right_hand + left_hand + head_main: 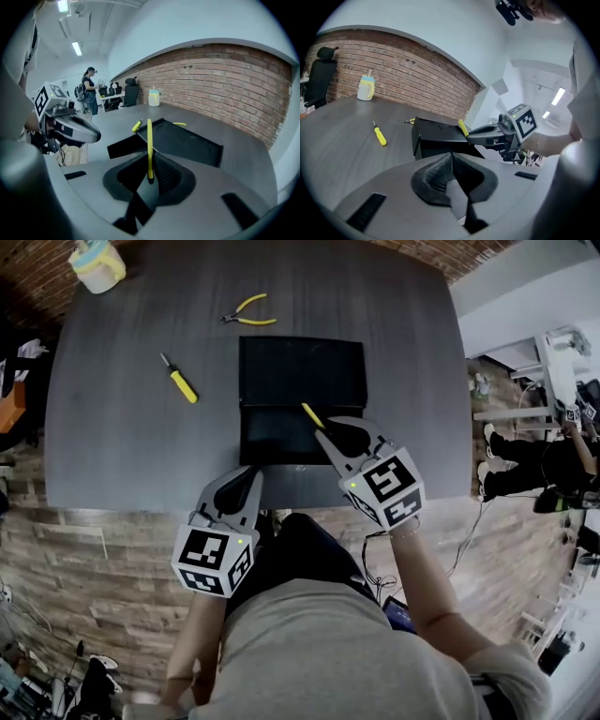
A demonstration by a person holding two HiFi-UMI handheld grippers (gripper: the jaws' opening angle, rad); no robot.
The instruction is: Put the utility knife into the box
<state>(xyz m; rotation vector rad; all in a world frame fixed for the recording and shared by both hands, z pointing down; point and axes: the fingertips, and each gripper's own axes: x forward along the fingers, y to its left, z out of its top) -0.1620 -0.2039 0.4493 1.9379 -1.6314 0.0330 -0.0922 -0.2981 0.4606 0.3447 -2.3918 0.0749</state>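
The utility knife (pixel 312 415) is a thin yellow strip, and my right gripper (pixel 330 434) is shut on its lower end. In the right gripper view the knife (pixel 149 136) stands upright between the pads, its tip over the near edge of the black box (pixel 187 140). The box (pixel 300 371) lies open in the middle of the dark table, lid flat towards the far side. My left gripper (pixel 251 480) hovers at the table's front edge, just left of the box, shut with nothing in it. From the left gripper view the knife (pixel 462 127) pokes up over the box (pixel 436 137).
A yellow-handled screwdriver (pixel 180 379) lies left of the box and yellow pliers (pixel 248 315) lie behind it. A pale lidded cup (pixel 97 265) stands at the far left corner. The table's front edge (pixel 141 502) runs just under both grippers. A person (pixel 89 89) stands far off.
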